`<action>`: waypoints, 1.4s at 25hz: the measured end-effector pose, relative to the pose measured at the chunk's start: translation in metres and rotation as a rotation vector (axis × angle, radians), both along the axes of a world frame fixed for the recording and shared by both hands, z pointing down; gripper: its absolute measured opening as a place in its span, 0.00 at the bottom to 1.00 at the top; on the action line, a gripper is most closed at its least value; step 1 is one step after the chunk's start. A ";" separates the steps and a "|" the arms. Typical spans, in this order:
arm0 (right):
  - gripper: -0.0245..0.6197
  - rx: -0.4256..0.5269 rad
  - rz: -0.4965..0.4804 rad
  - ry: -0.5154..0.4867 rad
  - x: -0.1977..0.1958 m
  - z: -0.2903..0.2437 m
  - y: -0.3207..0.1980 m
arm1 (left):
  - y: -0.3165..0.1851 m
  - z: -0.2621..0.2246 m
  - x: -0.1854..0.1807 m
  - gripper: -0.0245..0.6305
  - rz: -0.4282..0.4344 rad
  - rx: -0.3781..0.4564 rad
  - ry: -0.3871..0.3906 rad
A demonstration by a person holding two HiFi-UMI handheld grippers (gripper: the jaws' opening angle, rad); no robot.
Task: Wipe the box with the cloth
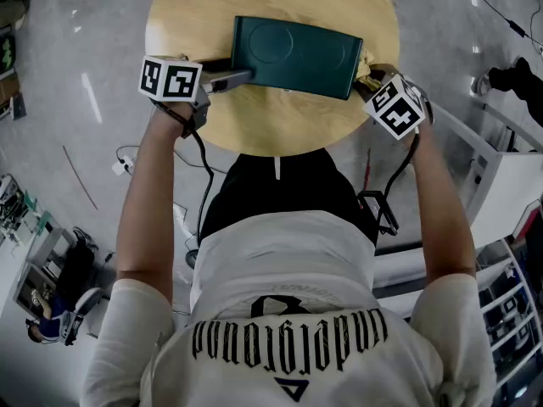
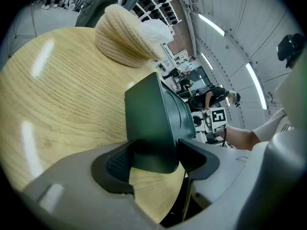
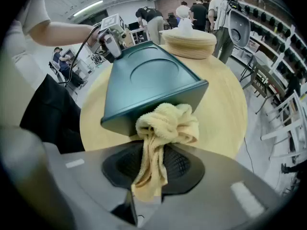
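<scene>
Presently, item by item.

Box [image 1: 295,55]: dark green, flat and rectangular, with a round recess in its top face. It sits over the table in the upper middle of the head view.

Table [image 1: 271,130]: round, pale wood grain.

My left gripper [image 1: 229,79]: at the left end of the box. The fingers [image 2: 115,164] are closed on that end, one pad on either side of the edge.

My right gripper [image 1: 371,80]: at the right end of the box. The fingers are clamped on the cloth.

Cloth [image 3: 165,126]: yellow terry. A strip is pinched between my pads, and a bunched wad stands out past the fingertips, touching the near end of the box at the centre of the right gripper view.

Knitted beige piece [image 2: 122,40]: on the table beyond the box, top of the left gripper view.
</scene>
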State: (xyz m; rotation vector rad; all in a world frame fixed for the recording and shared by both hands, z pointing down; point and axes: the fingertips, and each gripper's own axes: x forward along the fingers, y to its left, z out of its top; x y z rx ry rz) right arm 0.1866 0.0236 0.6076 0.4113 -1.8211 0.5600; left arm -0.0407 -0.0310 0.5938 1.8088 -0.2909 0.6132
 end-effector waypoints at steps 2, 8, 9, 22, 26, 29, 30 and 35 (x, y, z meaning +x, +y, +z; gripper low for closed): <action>0.20 -0.011 0.011 -0.009 -0.005 -0.001 0.017 | 0.001 0.000 0.000 0.50 -0.001 0.007 -0.002; 0.20 -0.022 0.069 -0.027 -0.017 -0.008 0.052 | 0.000 -0.003 -0.001 0.50 -0.003 0.024 -0.009; 0.20 -0.021 0.080 -0.029 -0.018 -0.009 0.055 | 0.000 -0.003 -0.001 0.50 -0.001 0.026 -0.009; 0.21 0.094 0.306 -0.113 -0.033 -0.060 0.077 | -0.004 -0.033 -0.015 0.45 -0.052 0.218 -0.059; 0.21 0.145 0.326 -0.125 -0.047 -0.089 0.085 | 0.000 -0.072 -0.028 0.40 -0.063 0.332 -0.051; 0.21 0.215 0.343 -0.146 -0.059 -0.122 0.081 | -0.003 -0.111 -0.036 0.37 -0.024 0.493 -0.066; 0.21 0.241 0.349 -0.156 -0.063 -0.133 0.080 | 0.000 -0.125 -0.039 0.36 -0.014 0.537 -0.066; 0.21 0.354 0.373 -0.225 -0.092 -0.199 0.079 | 0.018 -0.206 -0.051 0.34 -0.016 0.736 -0.035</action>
